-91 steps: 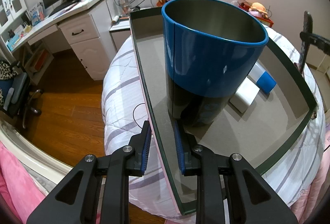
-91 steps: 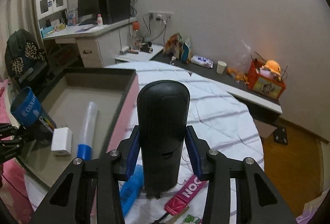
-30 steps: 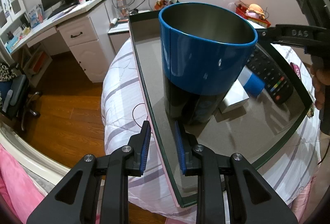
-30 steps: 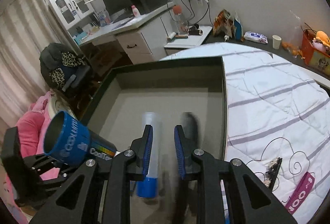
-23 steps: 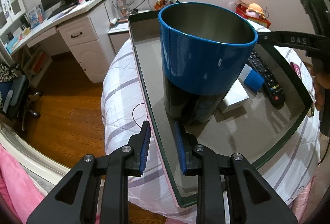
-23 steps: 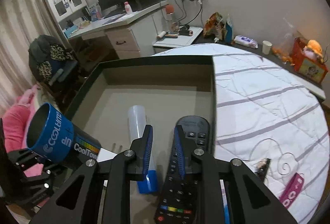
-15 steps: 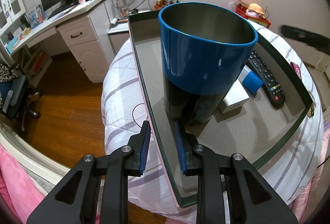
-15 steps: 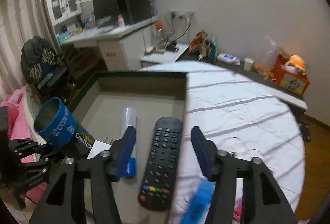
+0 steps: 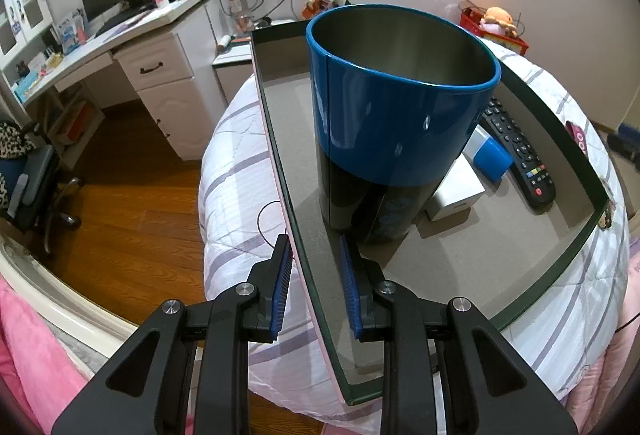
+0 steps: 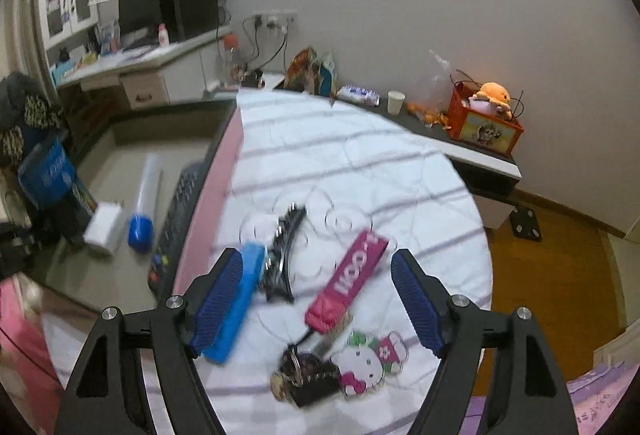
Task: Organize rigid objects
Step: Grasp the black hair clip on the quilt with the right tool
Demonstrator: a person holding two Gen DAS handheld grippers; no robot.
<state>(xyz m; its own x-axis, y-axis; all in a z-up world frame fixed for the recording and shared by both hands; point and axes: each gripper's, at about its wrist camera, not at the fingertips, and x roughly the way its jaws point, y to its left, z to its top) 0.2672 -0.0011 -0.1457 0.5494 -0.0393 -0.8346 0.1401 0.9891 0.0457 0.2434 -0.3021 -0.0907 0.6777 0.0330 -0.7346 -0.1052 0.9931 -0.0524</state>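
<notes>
The left hand-held gripper (image 9: 314,283), angled downward, stayed clamped on the box wall (image 9: 298,255) beside the blue cup (image 9: 400,115). The right hand-held gripper (image 10: 316,299), jaws opening and empty, hung over the bed (image 10: 360,171). It had released the remote (image 9: 516,155), which now lay inside the box.

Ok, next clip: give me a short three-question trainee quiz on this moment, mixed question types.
1. True or false: the remote control lies inside the box.
2. Multiple choice: what does the left gripper clamp? A) the blue cup's rim B) the box's side wall C) the white block
3. Fill in: between the right gripper's opening jaws, on the bedspread, lies a pink ____.

Key:
1. True; it rests on the box floor beside the blue-capped tube.
2. B; the blue cup stands free behind the wall.
3. Strap, beside a black hair clip; nothing is gripped.
</notes>
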